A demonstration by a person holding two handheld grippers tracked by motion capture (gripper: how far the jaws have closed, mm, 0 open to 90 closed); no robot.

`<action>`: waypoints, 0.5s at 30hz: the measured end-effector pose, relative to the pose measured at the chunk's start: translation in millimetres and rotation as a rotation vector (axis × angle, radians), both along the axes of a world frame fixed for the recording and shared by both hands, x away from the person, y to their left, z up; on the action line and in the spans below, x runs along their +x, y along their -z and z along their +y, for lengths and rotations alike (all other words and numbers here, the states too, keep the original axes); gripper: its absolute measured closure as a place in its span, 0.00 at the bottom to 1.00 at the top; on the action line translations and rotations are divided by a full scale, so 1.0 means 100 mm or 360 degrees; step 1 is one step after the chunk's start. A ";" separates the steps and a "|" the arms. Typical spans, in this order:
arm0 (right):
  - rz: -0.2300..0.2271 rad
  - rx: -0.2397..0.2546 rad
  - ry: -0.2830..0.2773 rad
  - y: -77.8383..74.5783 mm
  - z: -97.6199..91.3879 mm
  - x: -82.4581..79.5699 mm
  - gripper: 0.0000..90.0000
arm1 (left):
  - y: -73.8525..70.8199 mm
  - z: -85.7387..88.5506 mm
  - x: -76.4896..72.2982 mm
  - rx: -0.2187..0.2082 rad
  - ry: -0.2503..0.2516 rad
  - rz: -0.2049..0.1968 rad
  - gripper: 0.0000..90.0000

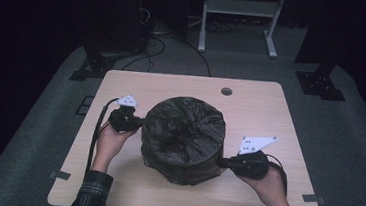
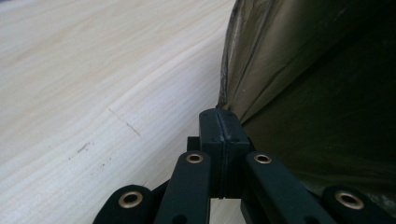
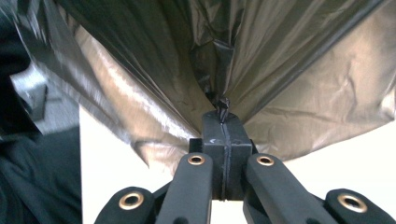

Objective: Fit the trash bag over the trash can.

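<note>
We're at the wooden table (image 1: 267, 98) now, and the big black plastic bag (image 1: 184, 138) sits right in the middle of it, puffed up into a rounded, drum-like heap with its crumpled top sunk in at the centre. We've got a gripper on each flank. The left gripper (image 1: 136, 122) is at the bag's left side, towards the far half, and in the left gripper view its jaws are pressed together with the edge of the film pinched between them — the sheet (image 2: 303, 70) fans out up and to the right from that pinch. The right gripper (image 1: 222, 161) comes in low at the bag's near right corner. In the right gripper view its jaws are also clamped together, and a twisted nub of plastic (image 3: 223, 105) pokes out just above the tips, with taut folds radiating away from it.

Why hold it this way? We'd judge that two grips on opposite sides let us stretch or lift the film evenly rather than dragging the whole heap across the tabletop. The tight creases at the right pinch suggest the plastic is already under some pull there. The risk we see — thin film like this can slip out or tear if one side tugs harder than the other.
</note>
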State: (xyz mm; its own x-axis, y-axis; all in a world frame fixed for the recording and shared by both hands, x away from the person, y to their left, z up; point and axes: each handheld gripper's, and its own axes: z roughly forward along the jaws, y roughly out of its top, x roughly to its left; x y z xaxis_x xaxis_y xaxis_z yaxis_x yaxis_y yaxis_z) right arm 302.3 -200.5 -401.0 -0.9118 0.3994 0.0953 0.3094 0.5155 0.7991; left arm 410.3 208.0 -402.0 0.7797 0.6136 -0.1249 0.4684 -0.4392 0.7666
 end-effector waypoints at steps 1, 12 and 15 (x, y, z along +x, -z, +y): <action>0.0006 -0.0027 0.0007 0.05 0.01 0.00 1.00 | 0.02 0.01 0.01 0.0001 0.0001 0.0009 1.00; 0.0179 -0.0196 0.0029 0.58 0.04 0.08 1.00 | 0.30 0.01 0.03 0.0102 -0.0030 0.0113 1.00; 0.0207 -0.0242 0.0032 0.66 0.06 0.08 1.00 | 0.33 0.03 0.03 0.0078 -0.0030 0.0118 1.00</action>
State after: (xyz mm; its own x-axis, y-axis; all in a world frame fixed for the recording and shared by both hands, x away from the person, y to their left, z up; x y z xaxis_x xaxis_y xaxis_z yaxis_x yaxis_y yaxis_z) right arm 310.5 -194.6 -467.2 -0.8875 0.4361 0.1491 0.4164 0.6200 0.6650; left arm 412.8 210.8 -434.5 0.7577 0.6348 -0.1516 0.5318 -0.4658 0.7073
